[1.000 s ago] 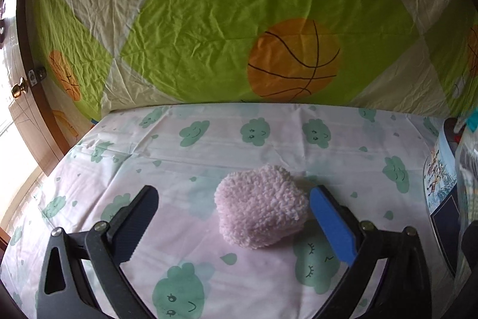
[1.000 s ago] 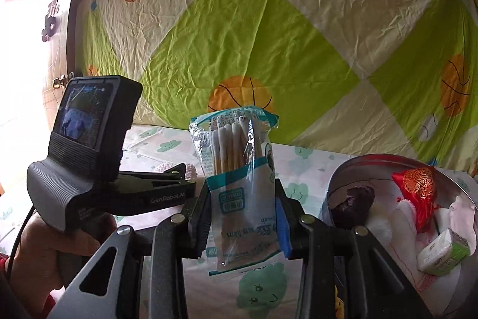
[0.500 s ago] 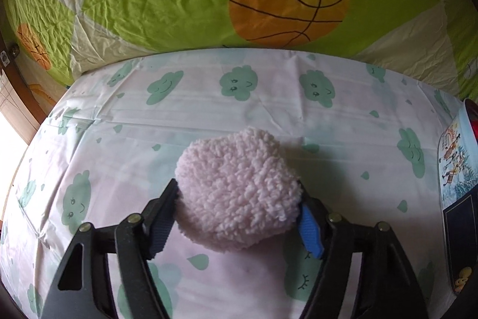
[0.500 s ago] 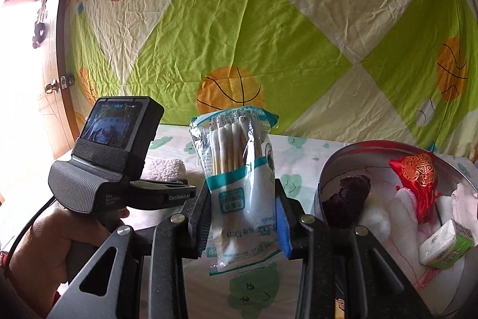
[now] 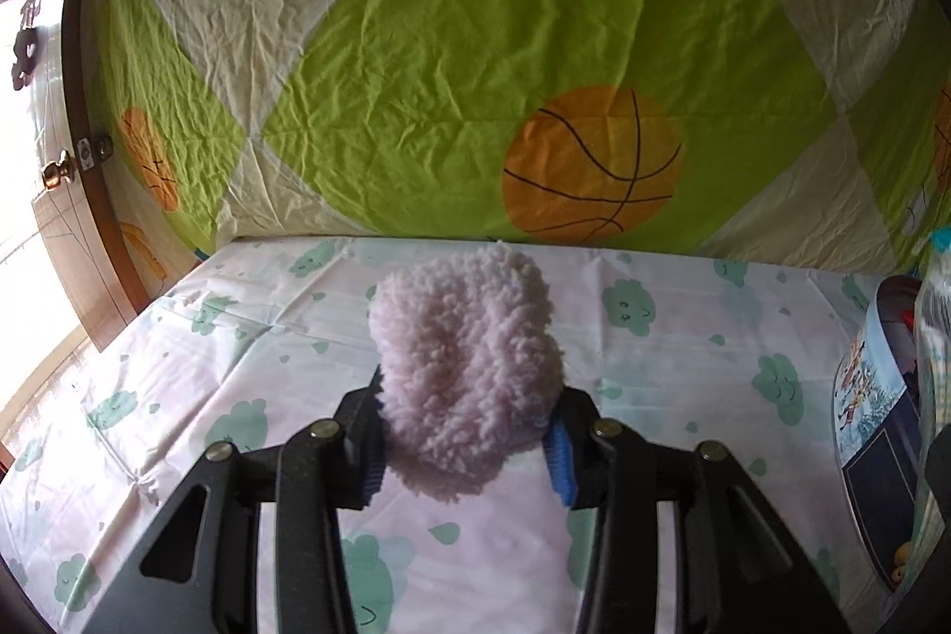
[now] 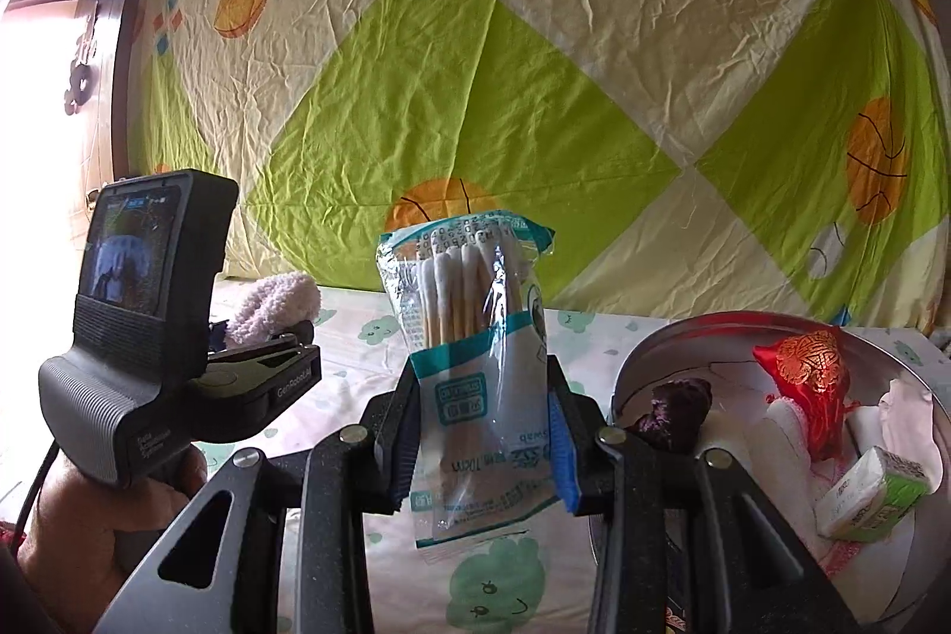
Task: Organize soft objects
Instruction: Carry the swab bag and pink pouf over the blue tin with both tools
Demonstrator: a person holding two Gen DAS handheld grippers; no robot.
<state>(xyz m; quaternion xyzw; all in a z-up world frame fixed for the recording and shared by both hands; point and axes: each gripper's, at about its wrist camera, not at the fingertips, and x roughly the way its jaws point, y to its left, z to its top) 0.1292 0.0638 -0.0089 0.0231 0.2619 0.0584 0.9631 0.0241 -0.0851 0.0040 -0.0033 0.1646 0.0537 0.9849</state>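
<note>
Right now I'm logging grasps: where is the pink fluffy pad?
The pink fluffy pad is clamped in the left gripper, raised over the cloud-print sheet; in the right wrist view it shows at left.

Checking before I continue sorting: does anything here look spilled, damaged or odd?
Nothing spilled or damaged. The clear cotton swab packet sits upright in the right gripper; the fluffy pink pouf bulges, squeezed in the left gripper.

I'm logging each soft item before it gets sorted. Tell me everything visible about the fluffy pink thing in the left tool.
The fluffy pink pad is pale pink with a curly, fleece-like pile. The left tool is shut on its lower part, pinching it so a crease runs down its middle. It stands upright, raised off the cloud-print sheet. Only the tool's fingers touch it.
</note>
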